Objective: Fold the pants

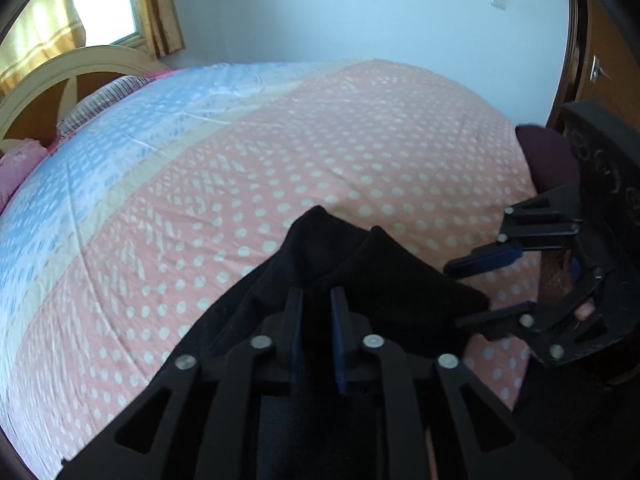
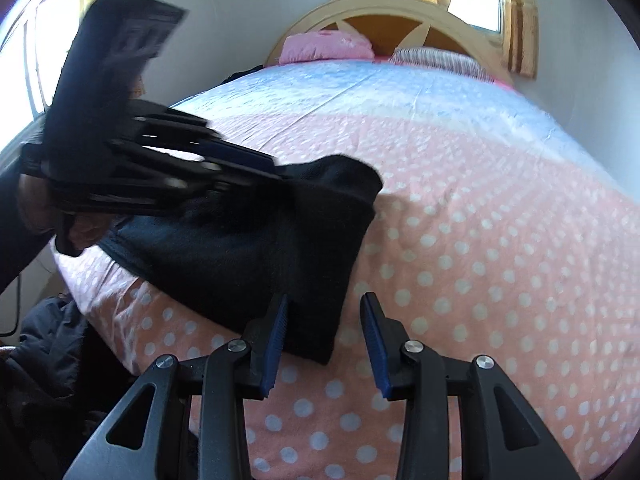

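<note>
Both grippers, left gripper (image 1: 316,308) and right gripper (image 2: 324,320), stand released over bunched black pants (image 2: 256,248).

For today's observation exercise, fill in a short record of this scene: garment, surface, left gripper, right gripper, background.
garment: black fabric pants, bunched near the bed's edge
surface: pink white-dotted bedsheet
left gripper: jaws slightly apart, over the pants
right gripper: open, nothing between its jaws
background: cream arched wooden headboard, pink pillow
</note>
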### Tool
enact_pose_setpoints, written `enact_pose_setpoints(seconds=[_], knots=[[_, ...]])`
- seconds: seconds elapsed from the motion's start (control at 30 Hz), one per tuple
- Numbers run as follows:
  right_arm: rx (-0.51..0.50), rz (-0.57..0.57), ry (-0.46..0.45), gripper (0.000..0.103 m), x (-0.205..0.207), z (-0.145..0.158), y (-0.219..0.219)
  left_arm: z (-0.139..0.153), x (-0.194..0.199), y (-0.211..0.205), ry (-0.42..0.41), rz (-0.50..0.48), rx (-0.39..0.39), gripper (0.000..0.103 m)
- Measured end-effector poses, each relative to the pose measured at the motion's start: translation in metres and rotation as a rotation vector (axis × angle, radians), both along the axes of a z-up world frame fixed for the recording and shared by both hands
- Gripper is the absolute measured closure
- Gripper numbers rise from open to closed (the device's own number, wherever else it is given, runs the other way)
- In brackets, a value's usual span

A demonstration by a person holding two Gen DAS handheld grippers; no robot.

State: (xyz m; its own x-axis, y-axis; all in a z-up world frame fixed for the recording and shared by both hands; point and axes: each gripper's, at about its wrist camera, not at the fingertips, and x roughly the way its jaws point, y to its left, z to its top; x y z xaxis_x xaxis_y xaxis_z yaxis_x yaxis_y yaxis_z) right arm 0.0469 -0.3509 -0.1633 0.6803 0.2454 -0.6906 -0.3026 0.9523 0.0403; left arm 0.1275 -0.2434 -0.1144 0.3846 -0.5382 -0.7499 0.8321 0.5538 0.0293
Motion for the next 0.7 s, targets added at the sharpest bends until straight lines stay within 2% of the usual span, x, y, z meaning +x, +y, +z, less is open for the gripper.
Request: enact_pose_setpoints(seconds=[0.03,0.1,0.17,0.27,0.33,0.43,0.5,0.53,0.6,0.67,0.7], knots=[[-0.011,-0.016,-0.027,0.064,-0.002,0.004,0.000,0.007,-0.004,0.012,-0.009,0.017,-0.032,0.076],[-0.018,-0.051,-0.066,0.064,-0.004,0.013,-0.001,0.020,-0.012,0.044,-0.051,0.055,-0.084,0.050],[-0.024,-0.067,-0.113,0.064,-0.006,0.024,0.008,0.027,-0.015,0.086,-0.105,0.136,-0.095,0.039],[0.011,0.020,-0.129,0.061,0.001,0.038,0.038,0.021,-0.010,0.144,-0.104,0.256,-0.075,0.039],[0.031,0.105,-0.120,0.061,0.008,0.041,0.068,0.013,-0.007,0.176,-0.105,0.338,-0.040,0.039],[0.021,0.236,-0.103,0.061,0.017,0.039,0.120,0.003,-0.007,0.221,-0.093,0.465,-0.033,0.039],[-0.003,0.306,-0.100,0.061,0.020,0.032,0.155,-0.005,-0.006,0.252,-0.097,0.582,-0.019,0.031],[-0.002,0.337,-0.092,0.061,0.022,0.029,0.171,-0.008,-0.006,0.266,-0.107,0.645,0.001,0.030],[0.021,0.383,-0.020,0.061,0.032,0.014,0.197,-0.015,-0.008,0.287,-0.110,0.750,0.038,0.030],[-0.021,0.389,0.084,0.058,0.045,-0.010,0.215,-0.018,-0.013,0.310,-0.121,0.823,0.077,0.030],[-0.041,0.389,0.074,0.055,0.045,-0.016,0.220,-0.019,-0.016,0.319,-0.123,0.840,0.078,0.027]])
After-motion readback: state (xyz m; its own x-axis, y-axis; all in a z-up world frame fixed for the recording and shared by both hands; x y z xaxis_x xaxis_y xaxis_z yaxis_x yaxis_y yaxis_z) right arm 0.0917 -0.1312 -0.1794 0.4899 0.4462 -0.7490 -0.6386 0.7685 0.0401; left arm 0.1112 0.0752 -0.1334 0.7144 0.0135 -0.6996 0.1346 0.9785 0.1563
